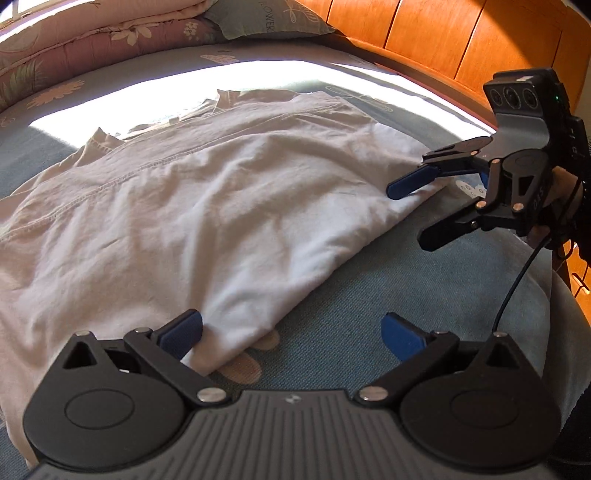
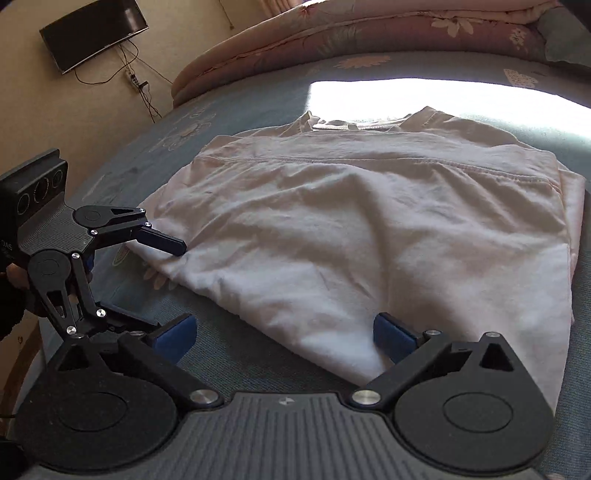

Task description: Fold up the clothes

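On the far left wall, seen from my right wrist, a dark television [image 2: 94,31] hangs with cables trailing below it. Next comes a pink flowered quilt [image 2: 332,33] rolled along the far side of the bed, whose blue patterned sheet [image 2: 258,350] spreads under everything. My left gripper [image 1: 291,332] sits low at the near edge of the white garment [image 1: 192,206], jaws spread wide; one blue pad touches the cloth's near corner, the other hangs over bare sheet, and nothing is pinched between them. The garment itself lies partly folded in the middle of the bed, a stitched hem running across its upper layer and its collar end reaching into a bright patch of sunlight. My right gripper [image 2: 284,332] is likewise spread, one pad resting on the garment's near edge, the other over the sheet, holding nothing. From the left wrist I see it at the garment's right corner, upper finger touching the cloth. Behind it runs an orange wooden headboard [image 1: 424,33], with a blue pillow [image 1: 266,18] just beside the quilt.
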Demonstrator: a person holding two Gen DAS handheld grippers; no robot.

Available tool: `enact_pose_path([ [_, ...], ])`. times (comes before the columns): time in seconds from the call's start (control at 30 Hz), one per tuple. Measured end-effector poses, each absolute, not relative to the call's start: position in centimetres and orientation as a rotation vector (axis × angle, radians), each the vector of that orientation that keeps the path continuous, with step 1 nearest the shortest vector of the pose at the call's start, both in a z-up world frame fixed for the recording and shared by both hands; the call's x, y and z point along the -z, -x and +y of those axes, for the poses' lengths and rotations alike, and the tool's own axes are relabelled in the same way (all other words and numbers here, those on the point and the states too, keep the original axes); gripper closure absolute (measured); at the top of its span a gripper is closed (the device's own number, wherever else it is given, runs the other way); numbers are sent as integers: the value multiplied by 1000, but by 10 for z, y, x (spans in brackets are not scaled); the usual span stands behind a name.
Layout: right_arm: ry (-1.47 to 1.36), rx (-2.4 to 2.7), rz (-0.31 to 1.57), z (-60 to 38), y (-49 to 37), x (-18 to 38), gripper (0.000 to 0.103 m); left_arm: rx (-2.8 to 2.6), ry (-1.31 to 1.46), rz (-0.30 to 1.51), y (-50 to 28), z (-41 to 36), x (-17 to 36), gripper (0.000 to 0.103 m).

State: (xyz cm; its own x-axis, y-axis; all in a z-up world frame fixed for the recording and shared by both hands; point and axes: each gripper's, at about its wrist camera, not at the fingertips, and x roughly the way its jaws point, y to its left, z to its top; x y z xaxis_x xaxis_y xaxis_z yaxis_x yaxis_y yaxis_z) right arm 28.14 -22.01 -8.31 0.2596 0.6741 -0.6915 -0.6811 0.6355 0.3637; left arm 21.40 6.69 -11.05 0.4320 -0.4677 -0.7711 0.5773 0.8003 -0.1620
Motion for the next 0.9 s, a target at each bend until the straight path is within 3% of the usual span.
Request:
enact_pose_path([
  [0.17, 46, -910, 954, -223, -266, 71, 0, 605, -85, 884, -225, 80, 95, 1],
  [0.27, 19, -860, 863, -214, -282, 59, 0, 549, -50, 848, -243, 80, 93, 1],
  [0.33, 59, -794, 806, -199, -292, 60, 0, 516, -35, 844, -248, 80, 97, 1],
  [0.43, 108, -681, 887, -185, -299, 82, 0, 481, -41, 869, -239, 84, 110, 1],
  [0.6, 131, -684, 854, -206, -257, 88, 0, 461, -42, 881, -222, 99, 109, 1],
  [0.9, -117, -648, 863, -231, -260, 88, 0, 291, 113, 883, -216, 147, 111, 1],
])
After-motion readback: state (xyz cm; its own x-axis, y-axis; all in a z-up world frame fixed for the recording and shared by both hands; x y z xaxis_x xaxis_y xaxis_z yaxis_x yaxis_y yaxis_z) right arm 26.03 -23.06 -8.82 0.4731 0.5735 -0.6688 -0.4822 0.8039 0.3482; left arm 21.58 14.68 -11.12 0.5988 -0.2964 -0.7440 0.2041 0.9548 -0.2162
